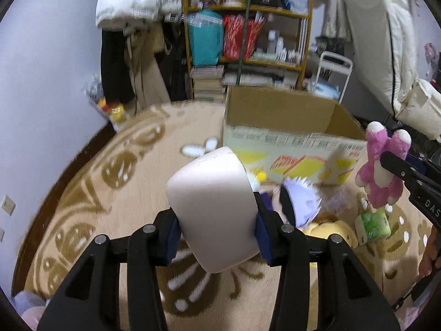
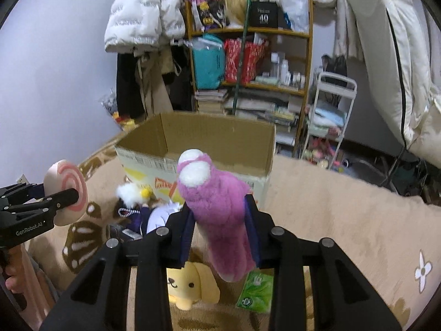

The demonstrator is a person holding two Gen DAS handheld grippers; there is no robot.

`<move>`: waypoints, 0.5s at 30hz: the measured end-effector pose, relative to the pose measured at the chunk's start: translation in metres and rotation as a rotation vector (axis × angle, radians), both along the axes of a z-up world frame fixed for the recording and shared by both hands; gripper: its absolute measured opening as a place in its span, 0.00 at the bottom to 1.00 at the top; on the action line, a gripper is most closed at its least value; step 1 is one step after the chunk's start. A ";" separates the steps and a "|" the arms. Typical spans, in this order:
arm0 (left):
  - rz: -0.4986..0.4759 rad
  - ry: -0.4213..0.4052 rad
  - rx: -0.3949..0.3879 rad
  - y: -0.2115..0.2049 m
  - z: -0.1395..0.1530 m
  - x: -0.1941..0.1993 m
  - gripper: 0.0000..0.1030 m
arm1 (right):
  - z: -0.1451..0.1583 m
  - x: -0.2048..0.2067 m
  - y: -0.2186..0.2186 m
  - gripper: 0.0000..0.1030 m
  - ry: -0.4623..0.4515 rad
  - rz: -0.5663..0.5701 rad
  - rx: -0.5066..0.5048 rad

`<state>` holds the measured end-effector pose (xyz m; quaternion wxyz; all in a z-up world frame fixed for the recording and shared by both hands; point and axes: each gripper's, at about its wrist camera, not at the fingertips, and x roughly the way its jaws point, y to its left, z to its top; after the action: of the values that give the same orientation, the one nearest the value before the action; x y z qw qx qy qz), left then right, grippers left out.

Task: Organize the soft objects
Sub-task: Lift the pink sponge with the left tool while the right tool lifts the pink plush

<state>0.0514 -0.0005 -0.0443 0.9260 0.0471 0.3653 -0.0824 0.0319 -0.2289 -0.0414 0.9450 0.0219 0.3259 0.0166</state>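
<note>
Above the rug (image 1: 91, 193): left tongs (image 1: 217, 229) angled downward, clamping a pink swirl cushion (image 1: 212, 207). Right tongs (image 2: 220, 220) likewise tilted, gripping a pink plush (image 2: 217, 207). Cardboard box (image 2: 209, 132) beyond.

A lived-in bedroom at home: a cluttered wooden shelf (image 2: 248, 63) at twelve o'clock, hanging jackets (image 2: 143, 13), patterned carpet (image 1: 110, 193), bedding (image 2: 391, 55).
</note>
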 end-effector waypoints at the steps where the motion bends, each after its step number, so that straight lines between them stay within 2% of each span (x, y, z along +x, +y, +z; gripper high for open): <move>1: -0.009 -0.027 0.007 -0.003 0.004 -0.003 0.43 | 0.003 -0.001 0.000 0.35 -0.013 0.000 -0.001; 7: -0.065 -0.207 0.042 -0.019 0.029 -0.019 0.43 | 0.024 -0.003 -0.001 0.35 -0.089 -0.010 0.015; 12: -0.075 -0.281 -0.001 -0.023 0.047 -0.016 0.43 | 0.044 -0.003 -0.002 0.35 -0.163 -0.009 0.021; 15: -0.083 -0.320 0.009 -0.027 0.055 -0.006 0.44 | 0.059 0.001 -0.004 0.35 -0.214 -0.006 0.028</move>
<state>0.0450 -0.0279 0.0102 0.9680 0.0790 0.2110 -0.1105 0.0332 -0.2332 0.0173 0.9740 0.0343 0.2230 0.0207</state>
